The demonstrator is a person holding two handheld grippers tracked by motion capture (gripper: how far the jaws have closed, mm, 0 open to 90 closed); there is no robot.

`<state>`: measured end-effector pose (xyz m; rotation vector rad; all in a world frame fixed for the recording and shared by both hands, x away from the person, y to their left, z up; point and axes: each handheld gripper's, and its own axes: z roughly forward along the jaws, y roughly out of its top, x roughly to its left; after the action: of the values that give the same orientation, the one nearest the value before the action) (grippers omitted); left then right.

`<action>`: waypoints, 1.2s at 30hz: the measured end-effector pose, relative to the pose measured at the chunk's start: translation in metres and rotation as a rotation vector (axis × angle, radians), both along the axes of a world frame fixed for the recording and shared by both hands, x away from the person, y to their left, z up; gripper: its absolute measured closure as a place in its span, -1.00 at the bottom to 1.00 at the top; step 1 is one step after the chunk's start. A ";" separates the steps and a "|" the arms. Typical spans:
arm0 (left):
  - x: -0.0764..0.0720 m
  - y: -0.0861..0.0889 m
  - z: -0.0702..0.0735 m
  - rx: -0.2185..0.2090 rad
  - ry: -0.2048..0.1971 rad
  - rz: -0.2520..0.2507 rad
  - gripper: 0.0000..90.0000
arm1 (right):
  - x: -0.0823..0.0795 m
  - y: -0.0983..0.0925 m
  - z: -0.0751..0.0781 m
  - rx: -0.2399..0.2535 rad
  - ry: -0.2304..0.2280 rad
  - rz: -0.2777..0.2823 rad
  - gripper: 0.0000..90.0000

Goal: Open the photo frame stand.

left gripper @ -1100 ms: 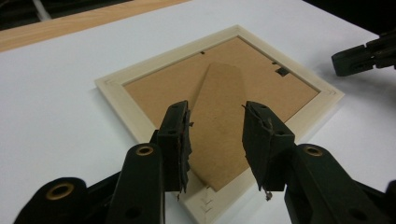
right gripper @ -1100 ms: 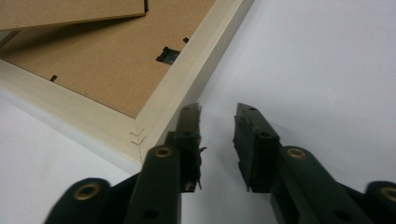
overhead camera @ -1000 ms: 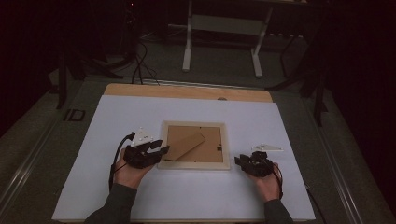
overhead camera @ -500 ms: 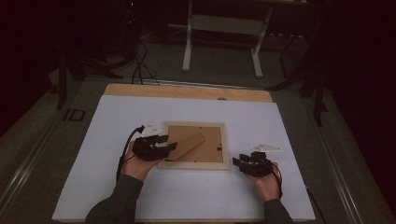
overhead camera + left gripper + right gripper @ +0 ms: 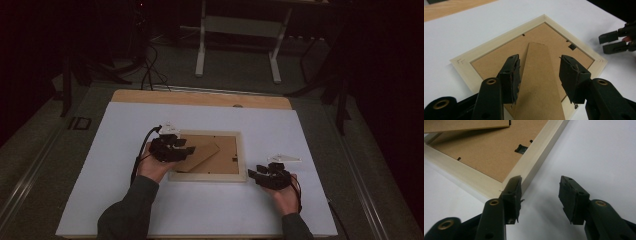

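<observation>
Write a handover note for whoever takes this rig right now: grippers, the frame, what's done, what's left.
Left gripper: jaws open, just been opening, straddling the stand without pressing it.
Right gripper: jaws open, just been opening, nothing between them, at the frame's near right corner.
Frame: lies face down on the white table, backing board up, stand lying along the back, its far end slightly raised in the right gripper view.
Done: frame is face down with both grippers at it.
Left: probably grip the stand and swing it out, steadying the frame with the right gripper.
</observation>
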<state>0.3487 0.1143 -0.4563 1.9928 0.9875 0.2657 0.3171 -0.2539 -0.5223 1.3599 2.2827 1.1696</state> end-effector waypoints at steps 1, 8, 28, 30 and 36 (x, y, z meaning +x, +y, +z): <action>0.000 0.000 0.000 0.000 0.000 0.000 0.14 | 0.000 0.000 0.000 0.000 0.000 0.000 0.14; 0.020 -0.005 -0.008 0.039 0.079 -0.014 -0.04 | 0.001 0.000 -0.002 -0.003 0.008 0.001 0.14; 0.045 -0.025 -0.030 0.058 0.212 -0.113 -0.22 | 0.002 -0.004 -0.003 0.000 0.015 -0.011 0.14; 0.045 -0.026 -0.030 0.057 0.219 -0.115 -0.25 | 0.002 -0.004 -0.003 -0.002 0.015 -0.012 0.14; 0.050 -0.030 -0.034 0.082 0.253 -0.116 -0.33 | 0.002 -0.004 -0.003 -0.002 0.015 -0.011 0.14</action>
<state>0.3982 0.0843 -0.4901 2.1877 1.0258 -0.0116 0.3189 -0.2574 -0.5254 1.3829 2.2835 1.1574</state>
